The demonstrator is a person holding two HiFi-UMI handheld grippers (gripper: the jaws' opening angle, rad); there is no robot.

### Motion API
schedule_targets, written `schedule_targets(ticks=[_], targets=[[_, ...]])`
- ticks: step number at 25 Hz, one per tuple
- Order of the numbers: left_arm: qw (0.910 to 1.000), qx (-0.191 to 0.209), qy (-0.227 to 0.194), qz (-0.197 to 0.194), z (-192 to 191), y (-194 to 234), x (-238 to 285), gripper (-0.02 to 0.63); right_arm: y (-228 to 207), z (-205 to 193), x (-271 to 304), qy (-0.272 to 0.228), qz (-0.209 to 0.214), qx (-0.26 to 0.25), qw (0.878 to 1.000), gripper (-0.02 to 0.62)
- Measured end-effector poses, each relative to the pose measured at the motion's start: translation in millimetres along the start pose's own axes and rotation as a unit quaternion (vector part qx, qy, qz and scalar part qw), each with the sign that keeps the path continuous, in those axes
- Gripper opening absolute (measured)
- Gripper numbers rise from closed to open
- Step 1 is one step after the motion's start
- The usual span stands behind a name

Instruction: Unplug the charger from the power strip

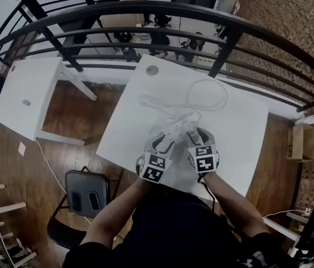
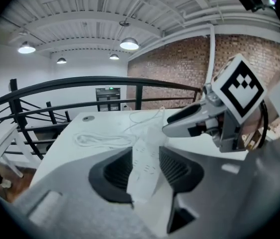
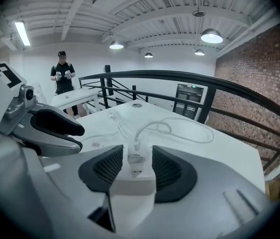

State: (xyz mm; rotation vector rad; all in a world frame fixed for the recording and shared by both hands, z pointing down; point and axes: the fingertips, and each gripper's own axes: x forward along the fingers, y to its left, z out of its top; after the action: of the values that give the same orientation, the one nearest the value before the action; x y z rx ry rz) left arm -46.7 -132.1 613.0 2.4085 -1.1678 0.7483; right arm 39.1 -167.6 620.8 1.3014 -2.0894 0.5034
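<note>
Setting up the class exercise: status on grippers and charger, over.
Left gripper open, power strip between fingers. Right gripper open astride charger, plugged in. Nothing blocking.

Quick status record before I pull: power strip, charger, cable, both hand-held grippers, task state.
surface: white table
power strip: lies flat on the table
charger: appears seated in the strip, cable end up
cable: leaves the charger top and loops across the table
left hand-held gripper: open, jaws either side of the strip, not pressing
right hand-held gripper: open, jaws either side of the charger, narrow gaps
task state: charger not yet unplugged
</note>
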Motion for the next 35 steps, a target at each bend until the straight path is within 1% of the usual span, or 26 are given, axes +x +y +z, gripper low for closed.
schedule_targets(ticks=[3,6,10,13,15,16,19,22,26,32,34,35], targets=[[0.9999,0.013,0.008,-0.002,-1,-3,6,0.170,4,5,8,0.010,0.000,-0.010,1.000,0.193],[0.9995,0.018,0.025,-0.007,-8,-4,15,0.170,7,2,21,0.030,0.001,-0.016,0.999,0.193],[0.9992,0.021,0.033,-0.010,-11,-7,19,0.170,0,4,35,0.051,-0.011,-0.031,0.998,0.192],[0.9992,0.014,0.035,-0.011,-15,-8,17,0.170,2,0,38,0.063,-0.011,-0.032,0.997,0.173],[0.9992,0.016,0.034,-0.011,-15,-7,16,0.170,3,-2,38,0.065,-0.009,-0.032,0.997,0.144],[0.9992,0.020,0.033,-0.010,-14,-7,15,0.170,3,-3,39,0.063,-0.008,-0.031,0.997,0.144],[0.9990,0.030,0.030,-0.012,-14,-10,15,0.170,5,-9,37,0.058,-0.005,-0.017,0.998,0.143],[0.9986,0.039,0.030,-0.020,-16,-16,13,0.170,7,-13,29,0.051,-0.012,-0.008,0.999,0.144],[0.9977,0.049,0.030,-0.036,-19,-29,5,0.170,17,-26,8,0.068,-0.019,0.027,0.997,0.144],[0.9963,0.058,0.040,-0.050,-22,-41,21,0.170,10,-45,6,0.079,-0.021,0.054,0.995,0.144],[0.9952,0.069,0.045,-0.053,-21,-43,26,0.170,7,-49,5,0.083,-0.022,0.057,0.995,0.144],[0.9938,0.082,0.050,-0.056,-21,-42,28,0.170,6,-50,4,0.085,-0.022,0.058,0.994,0.144]])
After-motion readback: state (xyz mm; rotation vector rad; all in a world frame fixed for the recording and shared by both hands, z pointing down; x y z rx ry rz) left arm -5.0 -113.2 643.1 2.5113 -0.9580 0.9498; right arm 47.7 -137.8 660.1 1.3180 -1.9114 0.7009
